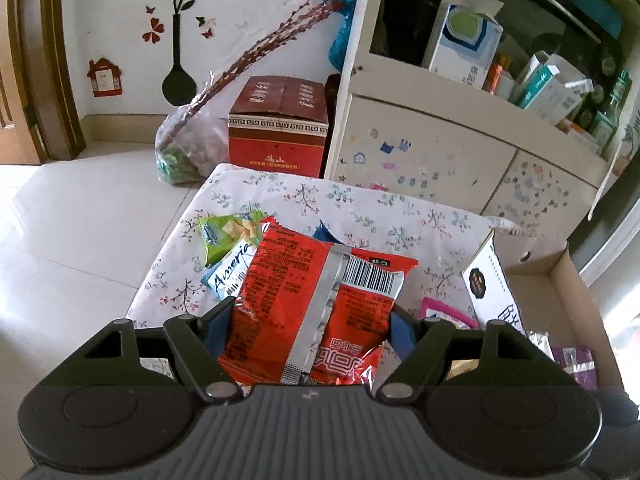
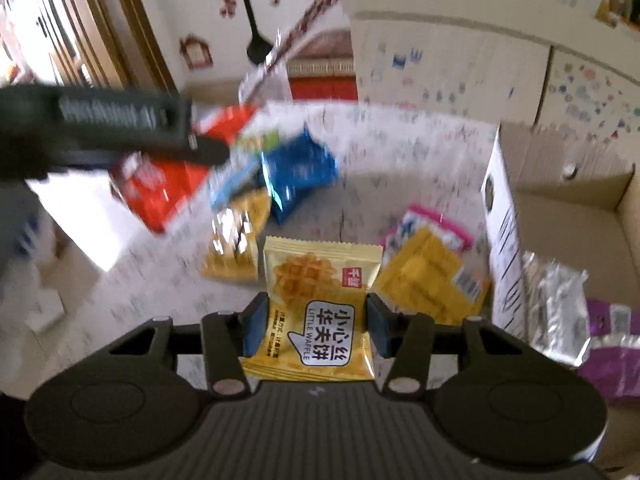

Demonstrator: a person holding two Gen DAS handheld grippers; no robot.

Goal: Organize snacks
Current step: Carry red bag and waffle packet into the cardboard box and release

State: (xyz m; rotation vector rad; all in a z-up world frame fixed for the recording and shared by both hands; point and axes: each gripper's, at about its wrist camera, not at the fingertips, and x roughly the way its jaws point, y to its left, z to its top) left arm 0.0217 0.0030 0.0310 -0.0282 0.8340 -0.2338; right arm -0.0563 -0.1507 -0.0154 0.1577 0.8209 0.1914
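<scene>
My left gripper (image 1: 310,312) is shut on a red snack packet (image 1: 320,272) with a silver seam and a barcode, held above the floral tablecloth (image 1: 360,208). My right gripper (image 2: 316,308) is shut on a yellow "Little Waffle" packet (image 2: 316,272), which sits sharp between the blue pads while the background blurs. In the right wrist view the left gripper's dark body (image 2: 120,120) shows at upper left with the red packet (image 2: 168,188) under it. Loose on the cloth lie a green packet (image 1: 228,236), a light blue packet (image 1: 230,276), a blue packet (image 2: 298,172) and yellow packets (image 2: 236,256).
An open cardboard box (image 1: 560,280) stands at the table's right, with a silver packet (image 2: 556,312) and a purple packet (image 2: 612,360) inside. A pink packet (image 2: 432,224) and a yellow one (image 2: 428,280) lie beside it. A white cabinet (image 1: 440,148) stands behind; a red box (image 1: 276,132) sits on the floor.
</scene>
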